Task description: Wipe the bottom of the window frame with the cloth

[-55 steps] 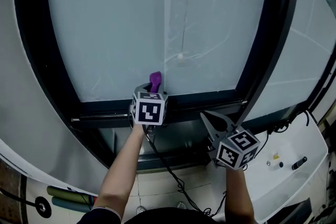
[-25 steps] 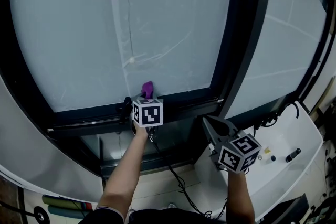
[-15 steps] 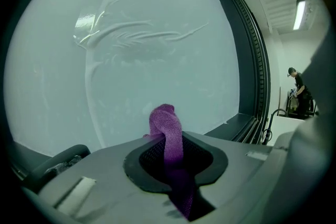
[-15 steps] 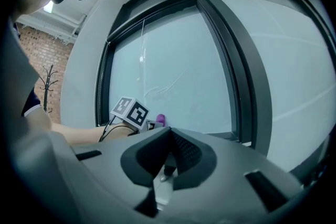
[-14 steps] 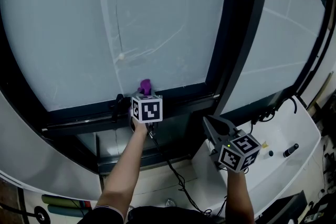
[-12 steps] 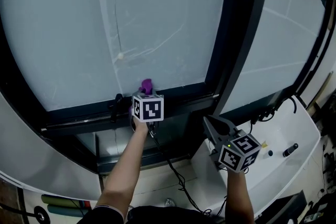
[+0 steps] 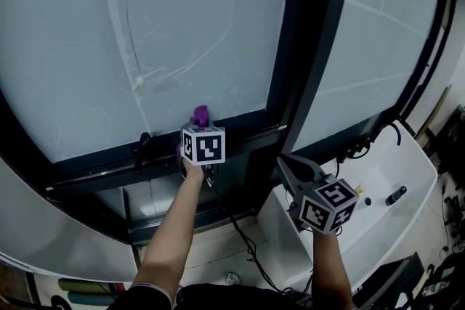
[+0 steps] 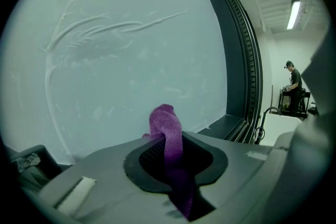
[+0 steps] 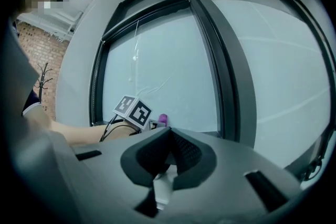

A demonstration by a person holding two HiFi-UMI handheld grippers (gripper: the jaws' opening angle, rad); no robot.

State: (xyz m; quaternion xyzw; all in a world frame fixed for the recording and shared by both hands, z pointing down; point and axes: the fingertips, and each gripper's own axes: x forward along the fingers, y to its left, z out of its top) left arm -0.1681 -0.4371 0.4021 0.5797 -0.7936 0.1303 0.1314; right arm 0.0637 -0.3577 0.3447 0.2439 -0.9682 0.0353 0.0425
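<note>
We log left tongs (image 7: 196, 131) clamping purple cloth (image 7: 199, 114) at window frame (image 7: 94, 167) bottom; right tongs (image 7: 292, 165) closed, well apart.

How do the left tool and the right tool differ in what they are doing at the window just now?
The left tool is shut on the purple cloth, while the right tool is shut on nothing. The left tool is up at the bottom rail of the window frame, while the right tool is held lower and back from it. Both have their jaws together.
</note>
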